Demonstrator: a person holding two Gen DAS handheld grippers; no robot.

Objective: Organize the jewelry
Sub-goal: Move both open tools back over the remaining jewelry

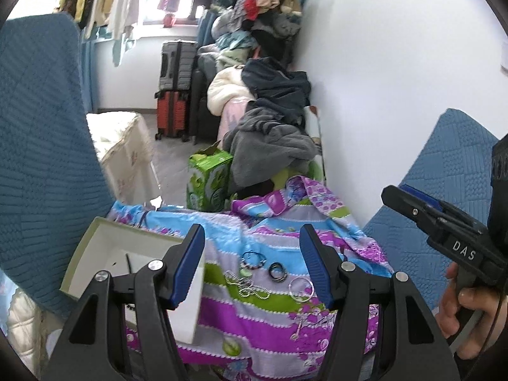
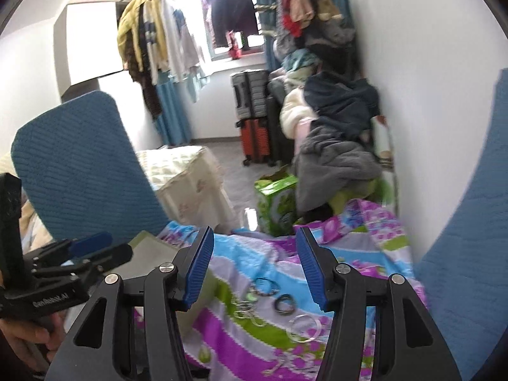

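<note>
Here both grippers, left (image 1: 252, 263) and right (image 2: 254, 268), jaws wide, empty; white box (image 1: 104, 247) partly hidden; bracelets (image 2: 287, 304) blurred.

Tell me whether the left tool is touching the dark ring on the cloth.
Apart. The left wrist view shows the left tool open, with the dark ring lying on the cloth between its fingers, touching neither.

We see both units as matte black plastic frames with triangular cutouts and round silver pivot screws. Left gripper (image 1: 252, 265) and right gripper (image 2: 254, 268) each carry two ribbed blue pads (image 1: 312, 265) on black fingers. Right unit's side reads "DAS" in white; left unit's side shows white lettering, blurred. Bare-skinned right hand (image 1: 470, 314) and left hand (image 2: 28, 336) wrap the handles; a grey cable runs under the right one.
</note>
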